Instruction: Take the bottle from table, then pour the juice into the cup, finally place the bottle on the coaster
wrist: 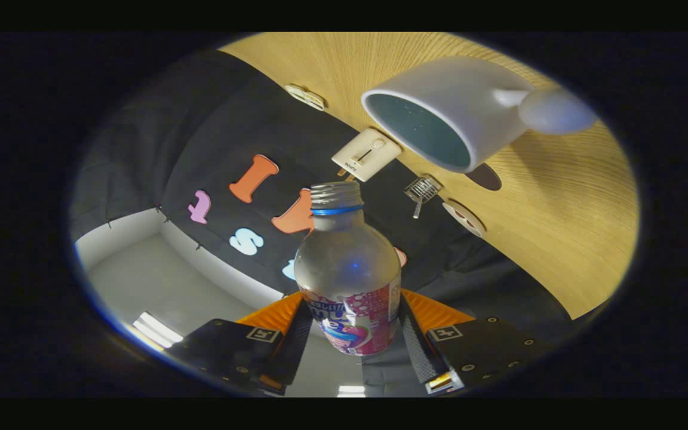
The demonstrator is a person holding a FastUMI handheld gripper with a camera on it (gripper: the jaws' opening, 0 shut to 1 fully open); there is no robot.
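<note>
The wooden table (559, 197) runs tilted across the far side of the gripper view, its grain showing pale yellow, and it meets the black cloth wall (212, 149) along a slanted line. A strip of pale ceiling with bright lamps (156, 328) lies beyond the wall's other edge.

A white cup (445, 107) stands on the table, well beyond the fingers, its dark inside turned toward the camera and its handle pointing away from the wall. Just beside the cup's rim a dark round coaster (484, 177) lies flat on the wood, partly hidden by the cup.

The bottle (349, 275) sits between the two fingers, its clear body rising toward the cup, with a pink and blue label around its lower part and a grey screw cap above a blue ring. The cap is on.

The tool (350, 334) pinches the bottle: both black fingers (296, 340) press on the label from either side.

Along the table's edge near the wall lie a white switch box (366, 154), a small wire piece (423, 190) and two flat white plates (463, 218).
</note>
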